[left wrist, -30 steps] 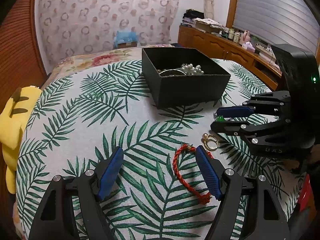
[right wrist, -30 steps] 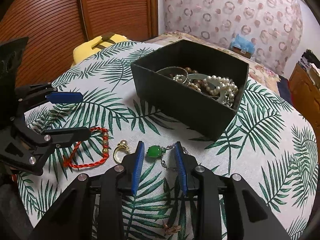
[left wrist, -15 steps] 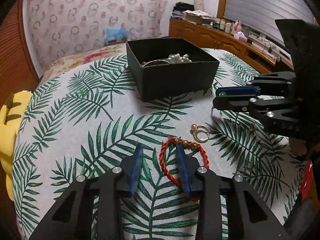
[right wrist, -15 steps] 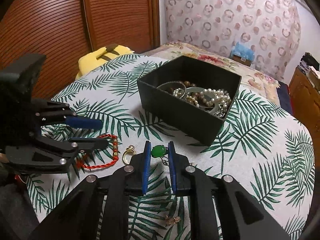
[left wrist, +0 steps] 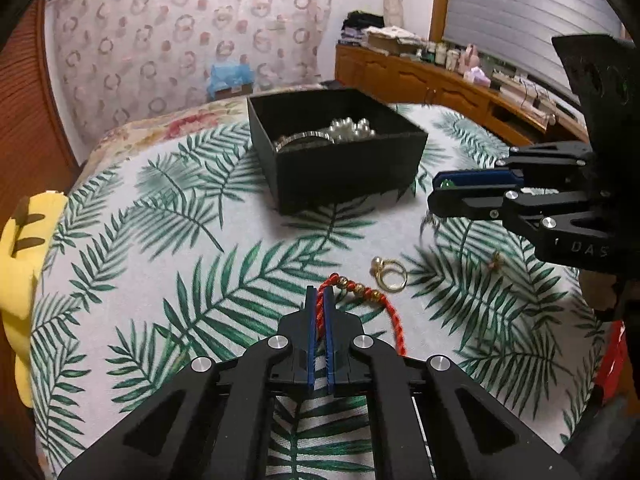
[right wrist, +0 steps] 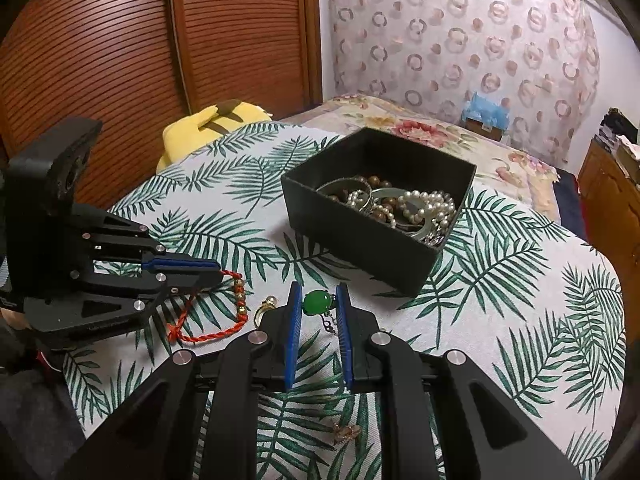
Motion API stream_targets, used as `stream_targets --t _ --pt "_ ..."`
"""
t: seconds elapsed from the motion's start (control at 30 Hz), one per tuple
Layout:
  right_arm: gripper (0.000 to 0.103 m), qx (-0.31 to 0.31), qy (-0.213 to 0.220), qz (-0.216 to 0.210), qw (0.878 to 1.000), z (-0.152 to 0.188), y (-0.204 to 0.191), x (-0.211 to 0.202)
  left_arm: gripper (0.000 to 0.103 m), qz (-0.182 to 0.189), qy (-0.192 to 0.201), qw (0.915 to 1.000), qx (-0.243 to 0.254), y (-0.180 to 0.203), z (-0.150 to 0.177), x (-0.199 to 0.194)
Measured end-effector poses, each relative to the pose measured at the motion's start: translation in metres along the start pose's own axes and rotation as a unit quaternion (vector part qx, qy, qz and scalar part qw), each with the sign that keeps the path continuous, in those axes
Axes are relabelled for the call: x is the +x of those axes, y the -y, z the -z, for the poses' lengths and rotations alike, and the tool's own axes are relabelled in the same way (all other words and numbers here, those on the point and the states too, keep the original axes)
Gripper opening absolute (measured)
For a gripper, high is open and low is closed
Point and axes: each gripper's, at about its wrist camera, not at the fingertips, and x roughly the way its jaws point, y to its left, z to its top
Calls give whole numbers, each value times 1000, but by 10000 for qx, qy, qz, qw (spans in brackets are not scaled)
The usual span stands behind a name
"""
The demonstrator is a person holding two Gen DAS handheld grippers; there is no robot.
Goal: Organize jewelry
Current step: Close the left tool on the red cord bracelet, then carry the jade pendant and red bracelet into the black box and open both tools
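Note:
My left gripper [left wrist: 319, 294] is shut on the red cord bracelet [left wrist: 394, 320] with gold beads, which trails onto the leaf-print cloth; the bracelet also shows in the right wrist view [right wrist: 208, 334]. My right gripper [right wrist: 318, 300] is shut on a green stone pendant [right wrist: 317, 303] with a thin chain hanging below, held above the cloth. The black jewelry box [right wrist: 360, 236] stands open ahead, holding pearl strands and bangles [right wrist: 404, 204]. The box also shows in the left wrist view [left wrist: 340, 172]. A gold pearl ring [left wrist: 390, 274] lies on the cloth between the grippers.
A small gold earring [right wrist: 347, 432] lies on the cloth under my right gripper; it also shows in the left wrist view [left wrist: 495, 260]. A yellow plush [left wrist: 24, 240] lies at the table's left edge. A wooden sideboard [left wrist: 440, 80] stands at the far right.
My left gripper has closed on the red bracelet. My right gripper has closed on the green pendant and lifted it off the cloth.

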Motion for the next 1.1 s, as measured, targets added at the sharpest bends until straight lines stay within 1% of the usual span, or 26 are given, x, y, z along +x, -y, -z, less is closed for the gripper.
stream_targets --t 0.1,0.33,0.63,0.9,1.1 --pt "19 -4 78 7 10000 -4 2 -6 3 66 142 9999 -27 0 -6 -9" --pt "19 -34 381 48 9993 -25 7 -28 2 191 601 9980 -80 2 -32 -29" --pt "19 -125 641 110 9978 -57 19 -37 2 261 987 9947 -105 -4 -67 -44" --pt "19 -61 789 49 9969 -76 39 -27 2 170 1081 9940 -90 -13 -97 -40" --pt "19 112 664 -44 9977 -75 56 -3 2 94 1027 9946 -125 -20 -116 -23"
